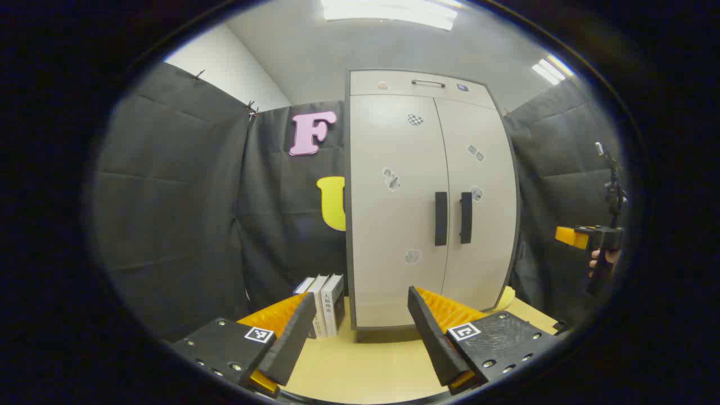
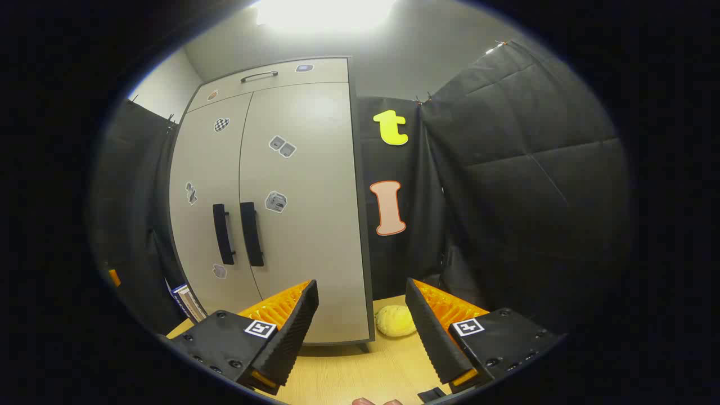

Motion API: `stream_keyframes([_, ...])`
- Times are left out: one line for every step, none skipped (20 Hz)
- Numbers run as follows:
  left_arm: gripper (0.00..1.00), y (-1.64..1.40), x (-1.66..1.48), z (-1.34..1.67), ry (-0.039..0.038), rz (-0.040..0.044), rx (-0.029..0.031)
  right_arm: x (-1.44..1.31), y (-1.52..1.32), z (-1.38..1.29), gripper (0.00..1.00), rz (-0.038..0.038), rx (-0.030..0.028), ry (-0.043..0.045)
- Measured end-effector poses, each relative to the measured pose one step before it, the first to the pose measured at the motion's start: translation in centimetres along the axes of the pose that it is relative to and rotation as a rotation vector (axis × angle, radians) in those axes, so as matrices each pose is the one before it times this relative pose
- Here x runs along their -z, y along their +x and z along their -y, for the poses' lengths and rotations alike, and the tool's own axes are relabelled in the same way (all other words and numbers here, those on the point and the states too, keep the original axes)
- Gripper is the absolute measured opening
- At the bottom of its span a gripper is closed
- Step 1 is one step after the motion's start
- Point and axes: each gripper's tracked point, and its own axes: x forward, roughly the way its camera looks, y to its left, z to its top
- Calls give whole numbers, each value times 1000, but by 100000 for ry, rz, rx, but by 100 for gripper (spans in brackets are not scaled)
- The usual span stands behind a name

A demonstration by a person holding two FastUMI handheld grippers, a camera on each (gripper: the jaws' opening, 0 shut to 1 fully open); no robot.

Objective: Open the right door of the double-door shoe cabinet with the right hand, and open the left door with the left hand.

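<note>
The pale double-door shoe cabinet [image 1: 427, 197] stands upright on the wooden table, both doors closed. Two dark vertical handles sit side by side at the seam: the left door handle [image 1: 440, 218] and the right door handle [image 1: 466, 217]. My left gripper [image 1: 360, 306] is open, some way in front of the cabinet's lower left door, holding nothing. In the right gripper view the cabinet [image 2: 281, 202] is on the left, with its left door handle [image 2: 223, 233] and right door handle [image 2: 252, 233]. My right gripper [image 2: 360, 295] is open and empty, facing the cabinet's right edge. The right gripper [image 1: 590, 239], held by a hand, is seen at the far right of the left gripper view.
A few books [image 1: 326, 304] stand against the cabinet's left side on the wooden table [image 1: 365, 365]. A yellow lumpy object [image 2: 395, 320] lies on the table by the cabinet's right corner. Black cloth walls close in behind and on both sides.
</note>
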Motion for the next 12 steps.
stream_keyframes([96,-24,-32,-79,335,-199,272,102,-2,-128,98,-376,-363,-112])
stream_keyframes([97,-58,-29,158,137,105,410,170,-49,-310,98,-560,-318,180])
stream_keyframes([98,-60,-338,13,252,1183,-62,142,-37,-163,98,-599,-126,321])
stream_keyframes([96,10,-317,109,280,1682,-129,139,-43,-140,98,-407,-135,140])
stream_keyframes([96,-69,-316,139,284,1101,177,62,-81,-68,98,-554,6,-149])
stream_keyframes([96,-30,159,93,211,15,793,150,-85,-19,98,-491,116,-289])
stream_keyframes([97,22,182,87,148,-692,1092,114,31,-93,98,-304,263,-190])
stream_keyframes([97,44,129,-7,163,-828,1054,88,-138,-37,98,-296,190,79])
stream_keyframes([94,9,-87,88,56,-116,958,-10,-114,-95,98,-26,74,265])
stream_keyframes([98,101,60,144,-40,322,1355,60,-60,-182,98,-14,-2,235])
stream_keyframes([98,58,18,51,-34,19,927,-2,-121,-230,98,-247,-268,-82])
stream_keyframes([96,-26,240,-52,-22,-357,569,138,53,-300,98,-383,-331,-258])
